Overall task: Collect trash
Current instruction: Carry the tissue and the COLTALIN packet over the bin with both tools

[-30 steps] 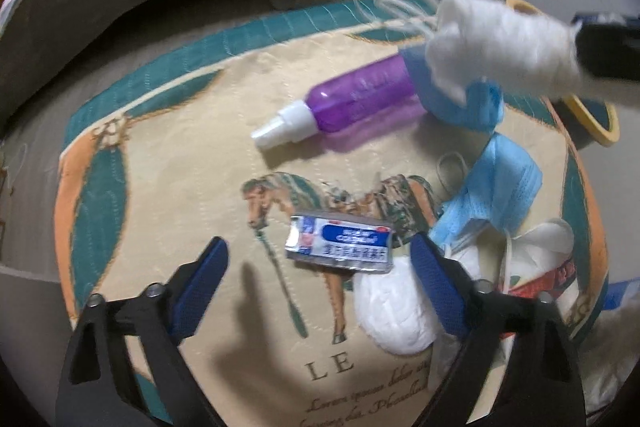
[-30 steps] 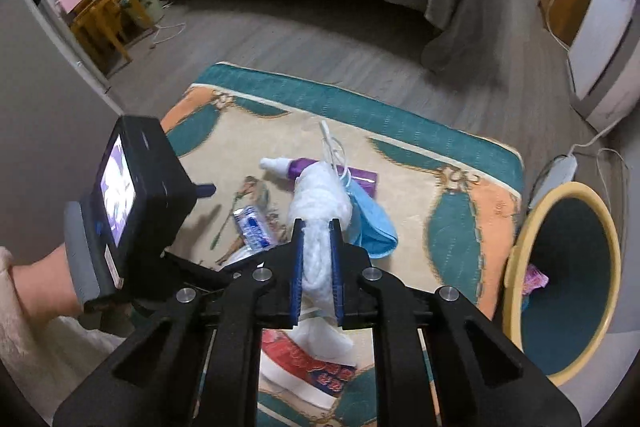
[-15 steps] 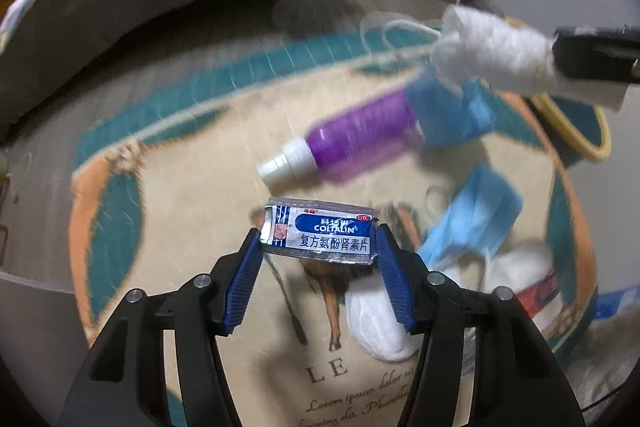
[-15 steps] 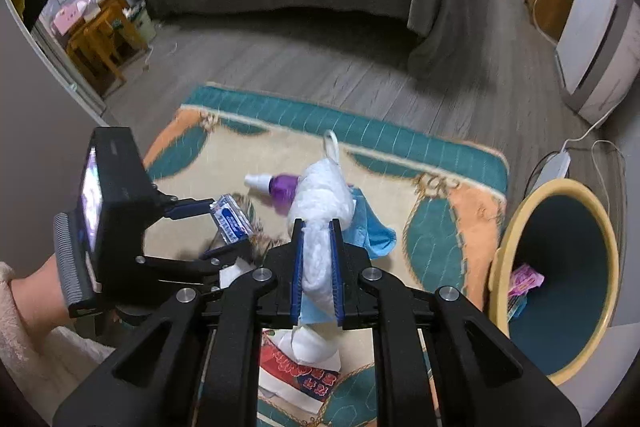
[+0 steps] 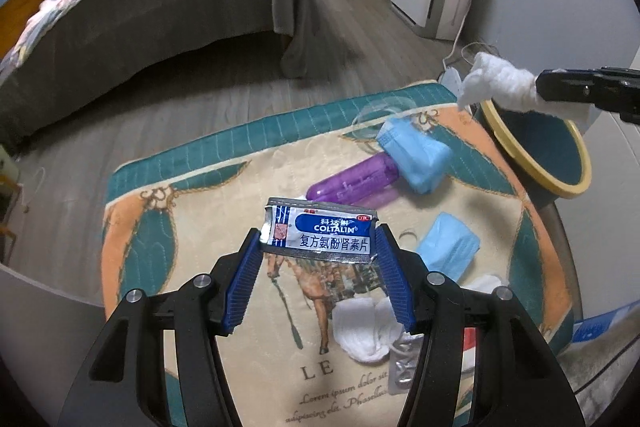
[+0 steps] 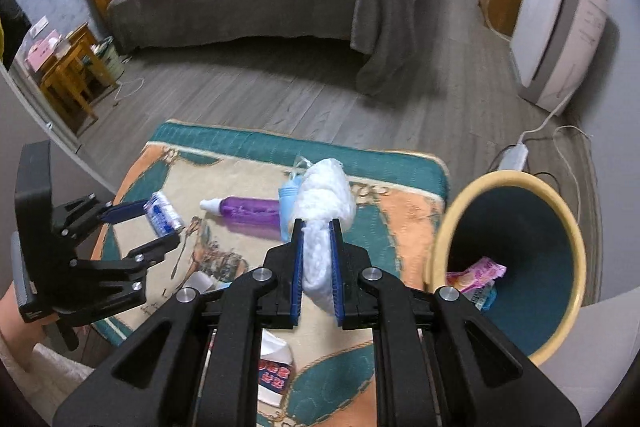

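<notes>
I am pinching a silver medicine sachet [image 5: 320, 235] between the blue pads of my left gripper [image 5: 319, 261], one pad pressing on each short end. The sachet is hanging above the rug [image 5: 224, 211], clear of its surface, with its blue and white label facing the left wrist camera. In the right wrist view the same sachet [image 6: 163, 217] is showing over the left part of the rug.

I am clamping a wad of white tissue [image 6: 326, 211] in my right gripper [image 6: 316, 267], the pads squeezing the narrow lower part while the bulky end is sticking out past the fingertips. From the left wrist view the wad [image 5: 502, 83] is hovering just beside the rim of the trash bin [image 5: 516, 147], which is standing off the right edge of the rug. A pink wrapper [image 6: 478, 273] is lying inside the bin [image 6: 440, 239].

On the rug, a purple spray bottle [image 5: 352, 183] is lying on its side near the centre. A folded blue face mask [image 5: 416, 155] is touching the bottle's end nearest the bin. A second blue mask [image 5: 448, 247] is lying nearer me, between the bottle and the rug's right border. Crumpled white tissue [image 5: 366, 327] is lying on the near part of the rug, under my left gripper's right finger.
</notes>
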Demonstrator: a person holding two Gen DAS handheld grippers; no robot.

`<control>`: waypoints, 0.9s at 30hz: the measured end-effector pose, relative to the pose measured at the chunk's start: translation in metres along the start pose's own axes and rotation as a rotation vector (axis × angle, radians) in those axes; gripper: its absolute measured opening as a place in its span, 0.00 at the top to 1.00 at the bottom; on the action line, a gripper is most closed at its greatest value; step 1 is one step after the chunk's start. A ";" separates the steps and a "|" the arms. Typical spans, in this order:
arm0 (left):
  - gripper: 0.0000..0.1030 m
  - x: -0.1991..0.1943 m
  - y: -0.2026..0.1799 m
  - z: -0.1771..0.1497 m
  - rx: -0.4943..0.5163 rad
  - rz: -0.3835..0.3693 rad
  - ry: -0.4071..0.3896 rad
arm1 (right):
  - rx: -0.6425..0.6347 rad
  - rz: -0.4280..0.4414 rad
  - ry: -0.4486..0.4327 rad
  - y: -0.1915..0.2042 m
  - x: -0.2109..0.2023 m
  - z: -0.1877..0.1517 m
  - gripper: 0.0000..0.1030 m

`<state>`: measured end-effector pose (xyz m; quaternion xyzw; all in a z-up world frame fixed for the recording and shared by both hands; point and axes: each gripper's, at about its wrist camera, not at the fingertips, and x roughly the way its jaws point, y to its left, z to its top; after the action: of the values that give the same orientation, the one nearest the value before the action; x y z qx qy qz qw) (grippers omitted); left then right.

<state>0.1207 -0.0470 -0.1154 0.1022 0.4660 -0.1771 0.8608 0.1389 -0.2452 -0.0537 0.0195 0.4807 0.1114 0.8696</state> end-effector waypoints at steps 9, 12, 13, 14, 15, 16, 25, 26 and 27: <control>0.43 -0.014 -0.011 0.009 0.014 0.007 -0.038 | 0.020 -0.027 0.009 -0.018 -0.004 -0.008 0.89; 0.43 -0.019 -0.016 0.011 0.017 0.012 -0.049 | 0.019 -0.034 0.009 -0.022 -0.004 -0.008 0.89; 0.43 -0.021 -0.019 0.012 0.019 0.014 -0.050 | 0.017 -0.037 0.009 -0.023 -0.004 -0.009 0.89; 0.43 -0.021 -0.020 0.012 0.020 0.016 -0.050 | 0.015 -0.040 0.010 -0.025 -0.004 -0.009 0.89; 0.43 -0.022 -0.022 0.013 0.021 0.017 -0.049 | 0.013 -0.044 0.011 -0.026 -0.004 -0.009 0.89; 0.43 -0.022 -0.023 0.013 0.023 0.020 -0.048 | 0.011 -0.046 0.012 -0.028 -0.004 -0.009 0.89; 0.43 -0.023 -0.046 0.022 0.066 0.037 -0.055 | 0.027 -0.085 0.046 -0.057 0.002 -0.015 0.89; 0.43 -0.023 -0.049 0.023 0.071 0.036 -0.057 | 0.034 -0.090 0.048 -0.062 0.002 -0.015 0.89; 0.43 -0.023 -0.052 0.025 0.078 0.035 -0.059 | 0.040 -0.093 0.049 -0.066 0.001 -0.016 0.89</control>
<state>0.1069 -0.0986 -0.0831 0.1385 0.4315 -0.1828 0.8725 0.1375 -0.3103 -0.0729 0.0119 0.5044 0.0618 0.8612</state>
